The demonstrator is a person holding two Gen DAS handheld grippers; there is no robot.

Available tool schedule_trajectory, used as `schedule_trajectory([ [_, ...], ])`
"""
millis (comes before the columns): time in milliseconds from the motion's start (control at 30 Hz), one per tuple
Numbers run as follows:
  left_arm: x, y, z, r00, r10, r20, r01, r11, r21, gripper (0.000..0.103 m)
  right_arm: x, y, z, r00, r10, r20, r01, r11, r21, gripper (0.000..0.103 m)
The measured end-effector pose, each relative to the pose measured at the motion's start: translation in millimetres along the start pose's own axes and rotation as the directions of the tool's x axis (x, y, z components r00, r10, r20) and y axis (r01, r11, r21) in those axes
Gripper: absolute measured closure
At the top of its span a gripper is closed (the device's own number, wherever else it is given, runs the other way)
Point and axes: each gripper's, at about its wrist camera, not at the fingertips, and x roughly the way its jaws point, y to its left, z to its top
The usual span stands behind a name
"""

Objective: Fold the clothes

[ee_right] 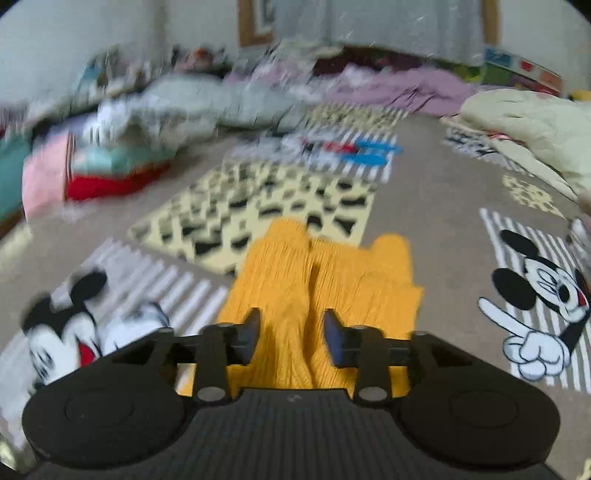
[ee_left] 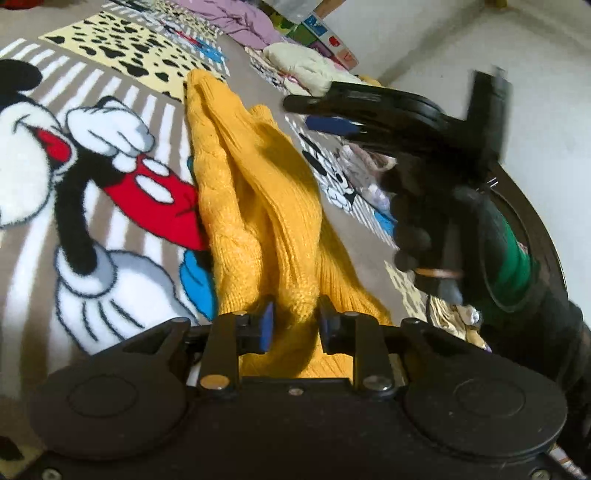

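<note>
Your left gripper (ee_left: 295, 326) sits low over the bed with a bunched fold of the yellow knit sweater (ee_left: 258, 206) rising between its blue pads (ee_left: 266, 326); the jaws stand narrow and the pads press against that ridge of knit from both sides, so you are pinching the sweater there. From that fold the sweater runs away from you in long ribbed ridges across the cartoon-mouse blanket (ee_left: 92, 192), its far end reaching the yellow panel with black spots.

Your right gripper (ee_right: 291, 334) shows in its own view above the same sweater (ee_right: 317, 280). Its jaws are spread wider than the left's, and the knit lies under and between the blue pads (ee_right: 334, 341) with a gap on each side, so nothing is clamped. That view is smeared by motion. In the left wrist view you see the right gripper (ee_left: 325, 114) from the side, held by your black-gloved hand (ee_left: 417, 218), hanging over the right part of the sweater.

Beyond the sweater, a cream padded garment (ee_left: 306, 66) lies on the blanket's far edge, and a lilac garment (ee_left: 236, 18) lies farther back. In the right wrist view a stack of folded clothes (ee_right: 92, 170), pink, teal and red, sits at the left.
</note>
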Motion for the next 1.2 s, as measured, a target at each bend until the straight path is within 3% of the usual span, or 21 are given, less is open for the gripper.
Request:
schedule_trajectory([
  [67, 6.5, 3.8, 3.5, 1.000, 0.015, -0.015, -0.015, 1.000, -0.012, 0.084, -18.4, 0.3, -2.2, 0.998, 0.015, 0.053, -0.015, 1.000, -0.009, 0.062],
  [133, 7.0, 6.2, 2.7, 0.999, 0.019, -0.028, -0.021, 0.999, -0.040, 0.085, -25.9, 6.4, -9.2, 0.997, 0.060, 0.041, -0.058, 0.997, -0.041, 0.065],
  [200, 6.1, 6.0, 3.0, 0.999, 0.018, -0.036, -0.020, 0.999, -0.042, 0.085, -9.4, 15.8, -26.0, 0.997, 0.048, -0.068, -0.055, 0.993, -0.104, 0.066],
  [233, 4.6, 5.2, 2.9, 0.999, 0.001, -0.039, -0.003, 0.999, -0.034, 0.083, 4.8, 20.1, -36.7, 0.990, 0.018, -0.140, -0.038, 0.989, -0.146, 0.066],
  [267, 2.7, 4.4, 3.3, 0.999, -0.018, -0.043, 0.017, 1.000, -0.021, 0.077, 12.1, 21.7, -43.3, 0.987, 0.001, -0.159, -0.028, 0.986, -0.167, 0.065],
  [300, -1.5, 4.0, 4.7, 0.999, -0.032, -0.038, 0.032, 0.999, -0.006, 0.067, 12.4, 21.6, -46.0, 0.991, 0.002, -0.135, -0.025, 0.985, -0.169, 0.065],
  [333, -8.5, 4.6, 6.4, 1.000, -0.029, -0.012, 0.029, 1.000, -0.004, 0.064, 7.8, 19.7, -45.1, 0.994, 0.013, -0.110, -0.029, 0.989, -0.146, 0.066],
  [433, -24.6, 18.0, 16.0, 0.997, -0.022, 0.072, 0.026, 0.998, -0.058, 0.064, -16.3, 10.5, -34.6, 0.998, 0.061, -0.033, -0.062, 0.998, -0.026, 0.065],
  [500, -33.0, 27.1, 21.5, 0.992, -0.014, 0.125, 0.026, 0.994, -0.102, 0.065, -33.0, 8.6, -31.5, 0.997, 0.072, 0.003, -0.072, 0.997, -0.013, 0.065],
  [600, -40.8, 32.4, 24.8, 0.982, -0.013, 0.191, 0.042, 0.988, -0.147, 0.065, -56.9, 18.8, -40.2, 0.998, 0.062, 0.020, -0.060, 0.993, -0.102, 0.065],
  [700, -41.6, 34.0, 27.6, 0.975, -0.012, 0.224, 0.050, 0.985, -0.164, 0.065, -57.2, 32.7, -58.8, 0.998, 0.066, -0.024, -0.070, 0.975, -0.210, 0.067],
  [800, -37.4, 32.7, 30.3, 0.974, 0.002, 0.226, 0.035, 0.987, -0.160, 0.065, -36.1, 55.1, -85.1, 0.998, 0.001, -0.069, -0.027, 0.926, -0.376, 0.066],
  [867, -32.7, 31.1, 32.5, 0.974, 0.013, 0.225, 0.022, 0.988, -0.152, 0.065, -31.5, 74.5, -96.1, 0.998, -0.056, -0.040, 0.029, 0.863, -0.504, 0.066],
  [1000, -31.6, 22.0, 30.2, 0.973, 0.010, 0.229, 0.012, 0.996, -0.093, 0.065, -50.6, 65.7, -83.2, 1.000, -0.014, -0.024, 0.003, 0.910, -0.416, 0.066],
  [1133, -24.0, -2.0, 28.9, 0.967, 0.033, 0.251, -0.049, 0.997, 0.056, 0.065, -85.3, 39.5, -89.4, 0.999, 0.021, 0.034, -0.011, 0.964, -0.265, 0.066],
  [1200, -20.5, -16.8, 26.2, 0.959, 0.009, 0.284, -0.050, 0.989, 0.138, 0.065, -97.5, 24.1, -97.1, 0.998, 0.031, 0.064, -0.018, 0.981, -0.194, 0.066],
])
